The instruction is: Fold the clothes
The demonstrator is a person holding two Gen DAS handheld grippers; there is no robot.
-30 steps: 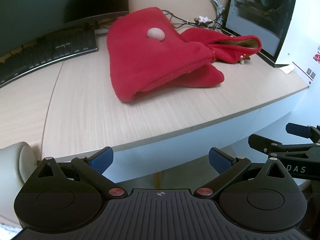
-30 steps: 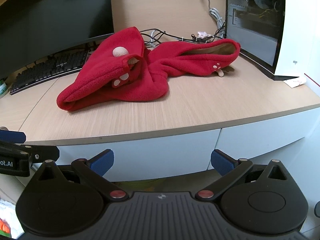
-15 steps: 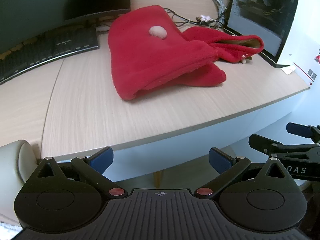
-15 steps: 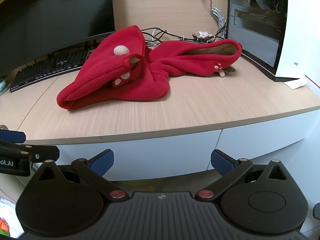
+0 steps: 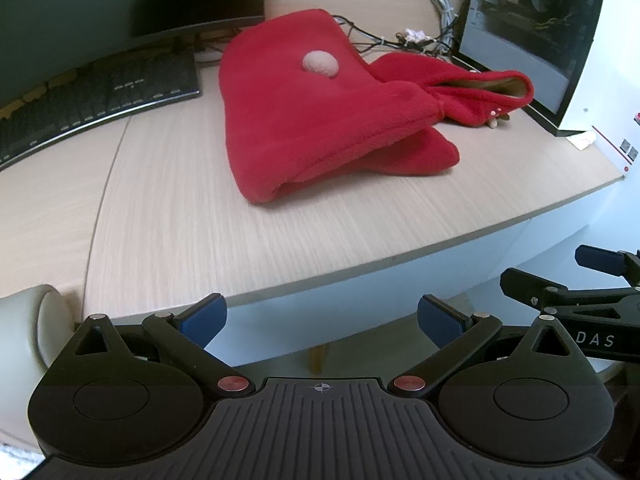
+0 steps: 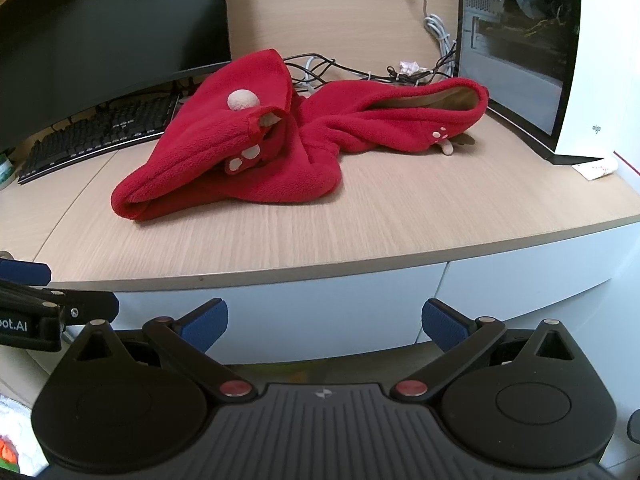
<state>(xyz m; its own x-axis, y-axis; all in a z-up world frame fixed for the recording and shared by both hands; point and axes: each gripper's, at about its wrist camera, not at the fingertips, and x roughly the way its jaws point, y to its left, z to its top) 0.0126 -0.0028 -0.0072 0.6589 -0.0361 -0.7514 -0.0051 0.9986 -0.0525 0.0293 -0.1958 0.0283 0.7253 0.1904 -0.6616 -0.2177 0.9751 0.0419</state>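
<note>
Right wrist view: crumpled red fleece garment (image 6: 280, 152) lies bunched on pale wood-grain desk (image 6: 360, 232), nothing folded, so we judge task barely begun; our left gripper (image 5: 320, 316) and right gripper (image 6: 324, 316) both spread wide, empty, short of desk edge

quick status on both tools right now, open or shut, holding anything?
Left tool: open, holding nothing, short of the desk.
Right tool: open, holding nothing; the red garment lies untouched on the desk.
</note>
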